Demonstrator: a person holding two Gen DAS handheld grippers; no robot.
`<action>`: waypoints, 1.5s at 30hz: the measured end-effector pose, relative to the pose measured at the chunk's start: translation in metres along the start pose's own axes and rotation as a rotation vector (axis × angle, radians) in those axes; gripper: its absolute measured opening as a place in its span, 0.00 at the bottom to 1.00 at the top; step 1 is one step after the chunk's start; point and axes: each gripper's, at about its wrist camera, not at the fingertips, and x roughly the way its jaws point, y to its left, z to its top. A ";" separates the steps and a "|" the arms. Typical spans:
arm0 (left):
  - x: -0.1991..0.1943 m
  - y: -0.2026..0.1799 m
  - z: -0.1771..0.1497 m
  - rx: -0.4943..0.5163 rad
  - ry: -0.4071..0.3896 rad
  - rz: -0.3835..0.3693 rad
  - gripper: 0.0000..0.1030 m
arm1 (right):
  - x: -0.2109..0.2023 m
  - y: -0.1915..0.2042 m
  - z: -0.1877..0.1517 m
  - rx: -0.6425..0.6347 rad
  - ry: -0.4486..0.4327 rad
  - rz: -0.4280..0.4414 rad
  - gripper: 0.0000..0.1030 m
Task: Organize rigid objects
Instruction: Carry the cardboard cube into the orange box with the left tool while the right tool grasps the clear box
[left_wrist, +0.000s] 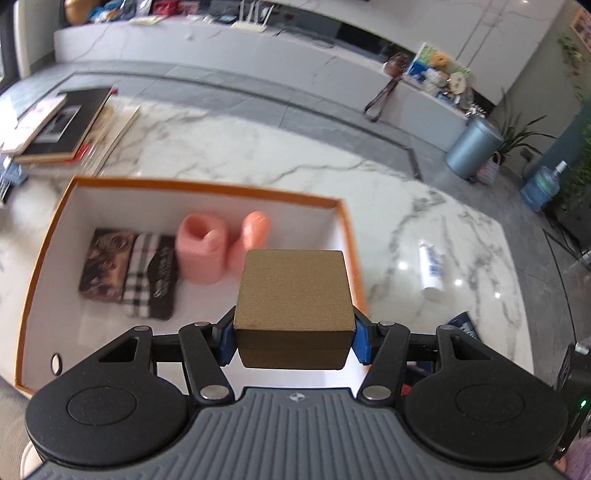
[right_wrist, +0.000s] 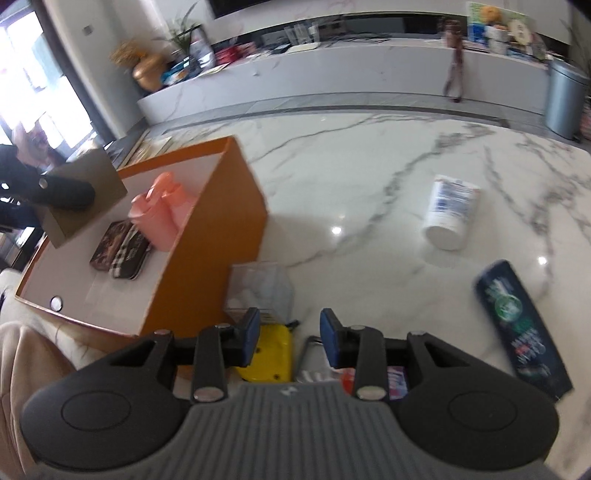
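Gripping a plain brown-gold square box (left_wrist: 293, 291), left hand-held gripper (left_wrist: 293, 332); right hand-held gripper (right_wrist: 289, 338) apparently empty, parted.

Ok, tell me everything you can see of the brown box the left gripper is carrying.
The brown box is a small square-cornered cube, matt tan-gold, like textured card, with a seam low on its near face suggesting a lid. It is closed and roughly level, clamped at its sides between the left gripper's blue pads. It hangs above the open orange box, near its right wall, touching nothing else.
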 end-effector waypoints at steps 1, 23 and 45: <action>0.003 0.006 -0.002 -0.005 0.010 0.002 0.65 | 0.005 0.003 0.002 -0.026 0.015 0.003 0.40; 0.085 0.027 0.007 0.067 0.158 -0.075 0.65 | 0.091 0.059 0.037 -0.986 0.272 0.140 0.64; 0.126 0.036 0.019 -0.026 0.274 -0.157 0.80 | 0.103 0.059 0.061 -0.971 0.325 0.042 0.51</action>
